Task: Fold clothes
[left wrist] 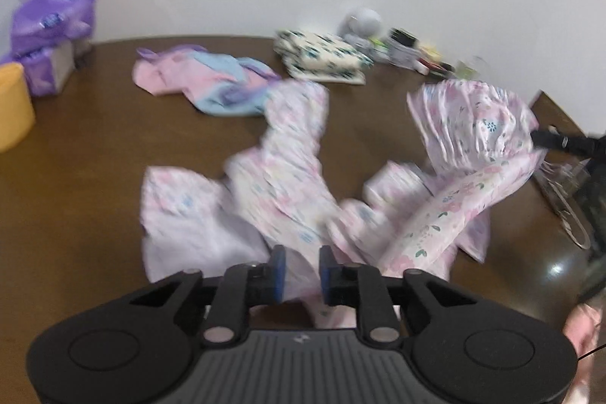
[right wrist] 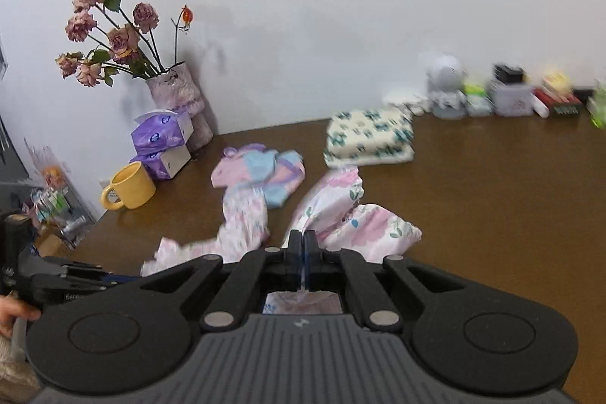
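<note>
A brown wooden table filled both views, backed by a plain white wall. Across its middle lay the pink floral garment, crumpled and partly lifted: most of it sprawled on the tabletop in front of the left gripper, while one end rose off the surface toward the right side, where the right gripper held it. That claw's fingers were pressed together with a fold of the floral cloth pinched between them, and the fabric bunched up just beyond the tips. The left gripper stood with its blue-padded fingers spread apart, cloth lying under and between them without being clamped (the picture was blurred here, so whether the pads touched the fabric could not be told).

Farther back on the table rested a folded cream cloth with blue-green flowers, neatly squared. Just beside the floral garment lay a second crumpled piece, a pink, blue and purple garment. Toward the left wall stood a vase of dried roses, with two stacked purple tissue packs in front of it and a yellow mug near them. A row of small items lined the far edge by the wall, too blurred to name. A person's fingertips showed at the left edge of the right wrist view.
</note>
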Motion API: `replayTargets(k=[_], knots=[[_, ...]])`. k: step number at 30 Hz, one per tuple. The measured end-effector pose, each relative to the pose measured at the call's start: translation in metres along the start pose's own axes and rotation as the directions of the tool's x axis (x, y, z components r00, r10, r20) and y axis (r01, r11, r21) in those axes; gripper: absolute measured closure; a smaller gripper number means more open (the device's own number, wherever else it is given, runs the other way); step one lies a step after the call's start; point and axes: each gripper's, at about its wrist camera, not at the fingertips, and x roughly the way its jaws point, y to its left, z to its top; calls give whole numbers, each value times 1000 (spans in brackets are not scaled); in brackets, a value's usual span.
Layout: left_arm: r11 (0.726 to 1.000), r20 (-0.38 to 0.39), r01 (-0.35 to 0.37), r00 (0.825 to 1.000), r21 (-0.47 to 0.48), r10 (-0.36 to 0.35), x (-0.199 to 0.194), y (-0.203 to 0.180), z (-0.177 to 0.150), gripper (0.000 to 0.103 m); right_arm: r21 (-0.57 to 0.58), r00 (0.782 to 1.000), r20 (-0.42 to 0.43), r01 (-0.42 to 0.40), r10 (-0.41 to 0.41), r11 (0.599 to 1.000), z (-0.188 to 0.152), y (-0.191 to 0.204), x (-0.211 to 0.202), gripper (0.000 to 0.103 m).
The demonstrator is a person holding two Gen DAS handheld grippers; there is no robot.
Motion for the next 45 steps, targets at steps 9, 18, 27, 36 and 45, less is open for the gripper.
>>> replayTargets(k=[9, 18, 27, 36, 45], knots=[[981, -26, 135, 991, 142, -133, 0, -47, -36, 59, 170, 1000, -22, 6, -2, 985, -98, -31, -39, 102], [977, -78, 102, 993, 189, -88, 24, -55, -58, 59, 285, 999, -45, 21, -8, 958, -152, -43, -43, 102], [974, -66, 81, 995, 213, -68, 24, -56, -73, 62, 301, 996, -88, 58, -33, 952, -180, -38, -46, 102], [973, 8, 55, 998, 226, -58, 5, -59, -71, 66, 223, 992, -111, 85, -62, 971, -179, -21, -51, 95], [969, 72, -11, 997, 248, -7, -7, -61, -39, 52, 45, 987, 25, 159, -160, 986, -135, -4, -83, 56]])
